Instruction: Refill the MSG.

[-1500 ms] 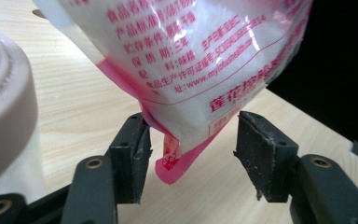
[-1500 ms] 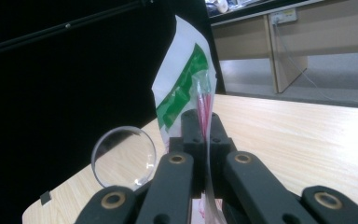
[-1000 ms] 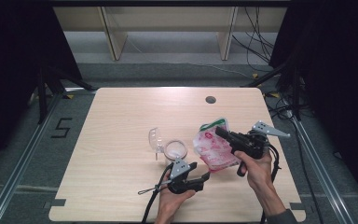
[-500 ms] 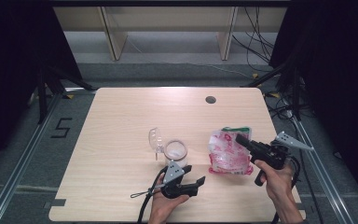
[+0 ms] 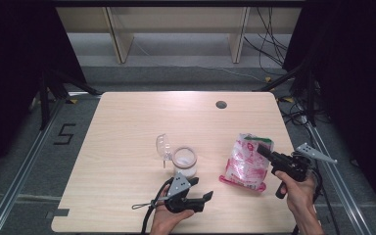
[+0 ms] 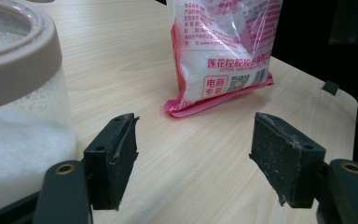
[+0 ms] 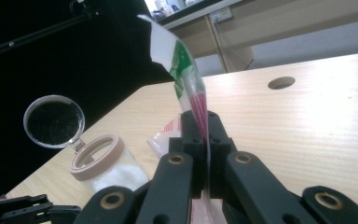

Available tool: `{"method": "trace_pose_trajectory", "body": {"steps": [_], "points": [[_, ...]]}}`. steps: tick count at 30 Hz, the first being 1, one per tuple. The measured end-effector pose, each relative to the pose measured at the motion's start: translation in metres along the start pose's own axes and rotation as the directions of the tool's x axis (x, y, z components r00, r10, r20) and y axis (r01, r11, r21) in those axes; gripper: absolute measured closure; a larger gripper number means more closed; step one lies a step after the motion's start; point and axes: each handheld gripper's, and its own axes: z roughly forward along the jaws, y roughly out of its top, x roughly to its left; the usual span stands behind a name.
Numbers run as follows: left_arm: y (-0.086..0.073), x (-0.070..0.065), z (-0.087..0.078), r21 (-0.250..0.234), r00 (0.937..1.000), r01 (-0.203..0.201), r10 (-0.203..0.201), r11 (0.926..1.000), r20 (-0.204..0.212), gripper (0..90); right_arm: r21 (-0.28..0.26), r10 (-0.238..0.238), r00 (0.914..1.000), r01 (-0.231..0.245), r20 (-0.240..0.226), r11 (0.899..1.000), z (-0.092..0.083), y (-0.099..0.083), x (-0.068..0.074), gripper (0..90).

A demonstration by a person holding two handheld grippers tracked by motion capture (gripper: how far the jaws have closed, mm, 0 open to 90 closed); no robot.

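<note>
Our right tool pinches the bag by its top edge; our left tool, its jaws just widened and empty, sits beside the open jar; a slipping bag could spill.

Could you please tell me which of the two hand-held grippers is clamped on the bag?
The right hand-held gripper: its jaws pinch the top edge of the pink bag. The left hand-held gripper stands open near the jar, holding nothing.
</note>
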Motion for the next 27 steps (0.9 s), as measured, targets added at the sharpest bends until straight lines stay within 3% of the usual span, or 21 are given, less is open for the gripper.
{"method": "trace_pose_trajectory", "body": {"steps": [1,2,4,5,8,10,12,15,17,20,27], "points": [[-0.001,0.0,0.0,-0.012,0.9998,0.021,-0.021,0.9997,0.002,30.2,0.002,0.025,0.9997,-0.025,-0.001,1.0,-0.001,-0.001,0.0,90.0],[-0.001,0.0,-0.003,-0.012,0.9997,0.025,-0.025,0.9996,-0.007,30.2,-0.002,0.003,1.0,-0.003,0.0,1.0,-0.001,-0.001,-0.002,90.0],[0.0,0.002,-0.007,-0.021,0.9994,0.031,-0.032,0.9993,-0.011,30.2,0.002,0.011,0.9999,-0.011,0.008,1.0,-0.001,-0.002,-0.004,90.0],[0.0,0.003,-0.009,-0.025,0.9992,0.035,-0.036,0.9991,-0.02,30.2,0.004,-0.006,0.9999,0.006,0.013,1.0,-0.001,-0.003,-0.006,90.0],[0.001,0.008,-0.015,-0.02,0.9996,0.018,-0.019,0.9996,-0.022,30.1,0.024,-0.005,0.9989,0.004,0.048,1.0,0.001,-0.004,-0.007,90.0],[0.001,0.01,-0.019,-0.017,0.9987,0.022,-0.022,0.9996,-0.046,29.9,0.025,-0.006,0.9985,0.005,0.055,1.0,0.001,-0.006,-0.011,90.0],[0.001,0.013,-0.024,-0.008,0.9981,0.017,-0.018,0.9998,-0.059,29.8,0.035,0.021,0.9976,-0.023,0.067,0.999,0.0,-0.007,-0.015,90.0],[0.001,0.016,-0.029,-0.007,0.9975,0.017,-0.018,0.9998,-0.069,29.5,0.028,0.005,0.9968,-0.007,0.08,1.0,0.001,-0.009,-0.022,90.0],[0.001,0.018,-0.034,0.006,0.9959,0.018,-0.017,0.9998,-0.089,29.3,0.041,0.023,0.9972,-0.026,0.071,0.999,0.0,-0.009,-0.021,90.0],[0.003,0.022,-0.04,0.018,0.9951,0.007,-0.005,0.9998,-0.099,29.2,0.048,-0.028,0.9942,0.023,0.104,0.999,0.002,-0.01,-0.023,90.0],[0.011,0.028,-0.055,0.063,0.9862,0.002,0.008,0.998,-0.165,29.2,0.06,-0.041,0.9909,0.034,0.128,0.998,0.001,-0.01,-0.024,90.0]]}}
